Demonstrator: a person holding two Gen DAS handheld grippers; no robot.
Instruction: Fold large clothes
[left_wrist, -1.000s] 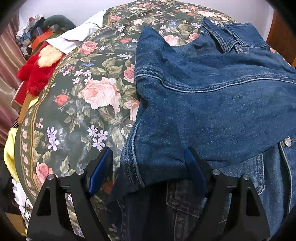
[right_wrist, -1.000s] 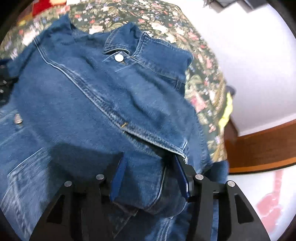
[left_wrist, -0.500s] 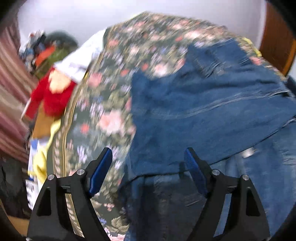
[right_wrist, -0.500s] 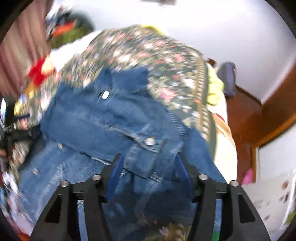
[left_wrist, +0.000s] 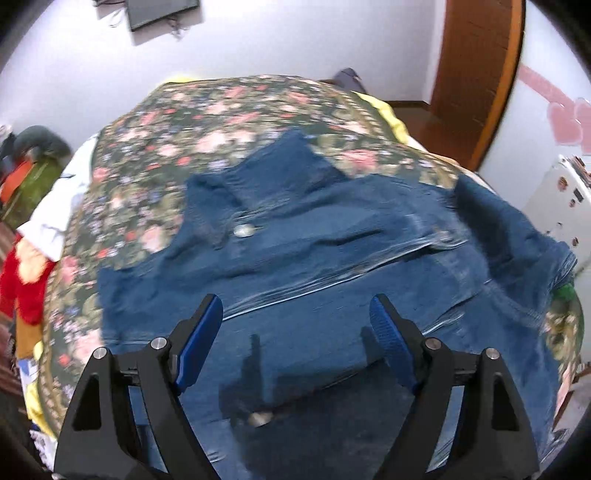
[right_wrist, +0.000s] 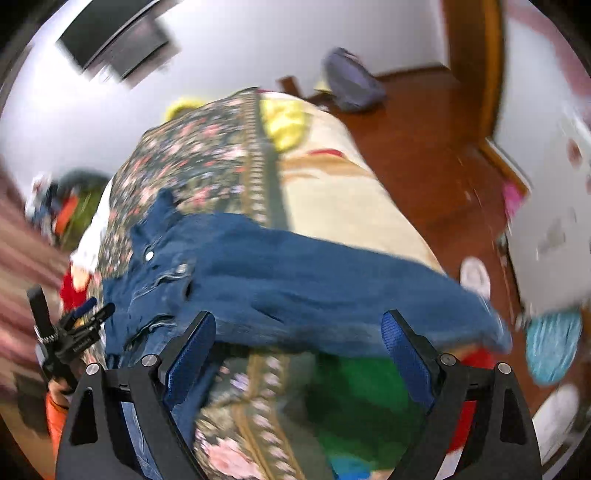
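Denim jacket (left_wrist: 332, 280) sleeve (right_wrist: 369, 291) overhangs bed (right_wrist: 332, 184) at 3 o'clock; may slide off. Left tool (left_wrist: 295, 317), right tool (right_wrist: 299, 332) apart, empty.

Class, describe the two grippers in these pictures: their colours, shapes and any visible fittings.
The left gripper and the right gripper look alike: black angular frames with triangular cut-outs, round silver bolt heads, and two fingers lined with textured blue pads. No cables or markings show. In the right view an orange sleeve appears below the left gripper.
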